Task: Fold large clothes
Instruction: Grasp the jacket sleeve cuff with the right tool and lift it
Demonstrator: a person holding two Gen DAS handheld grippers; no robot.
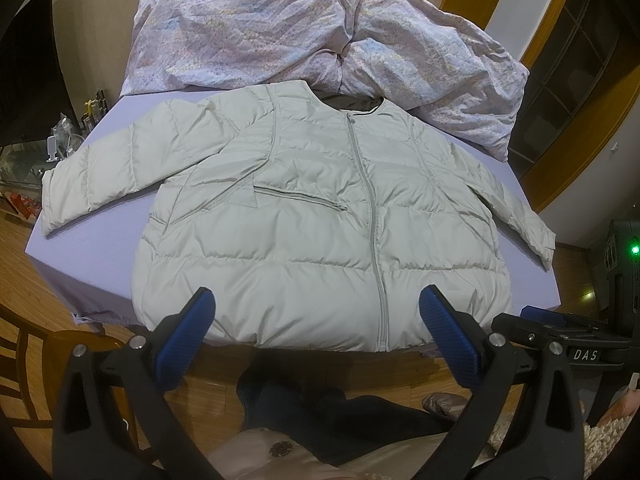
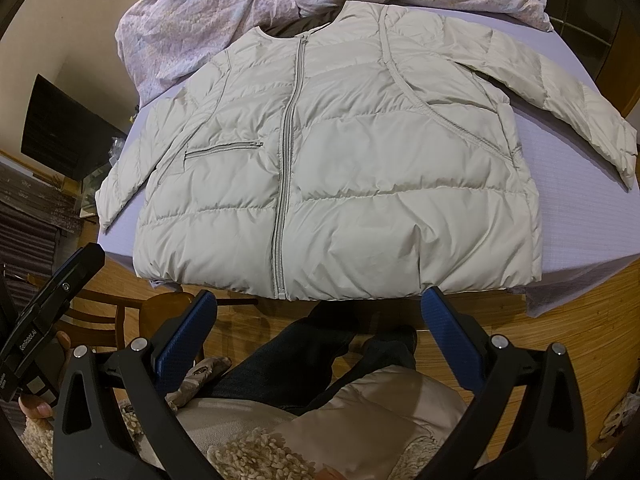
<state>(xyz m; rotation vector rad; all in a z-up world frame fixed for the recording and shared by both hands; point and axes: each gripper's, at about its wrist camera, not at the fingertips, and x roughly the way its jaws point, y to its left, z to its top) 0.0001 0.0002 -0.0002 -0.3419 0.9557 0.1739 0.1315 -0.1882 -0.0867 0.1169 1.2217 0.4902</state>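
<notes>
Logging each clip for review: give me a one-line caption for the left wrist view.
Open left gripper hovers at the hem of a zipped pale puffer jacket spread flat on a lilac-covered table, floral bedding behind.

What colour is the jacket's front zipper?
Grey, slightly darker than the pale jacket; the zipper shows best in the right wrist view.

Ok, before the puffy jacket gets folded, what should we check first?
1. Jacket lies flat, front up: ok.
2. Zipper closed along the front: ok.
3. Both sleeves spread out, left sleeve and right sleeve: ok.
4. Left hand-held gripper open, holding nothing: ok.
5. Right hand-held gripper open, holding nothing: ok.
6. Room behind the collar: not ok, the flowery quilt is bunched right behind it.
</notes>
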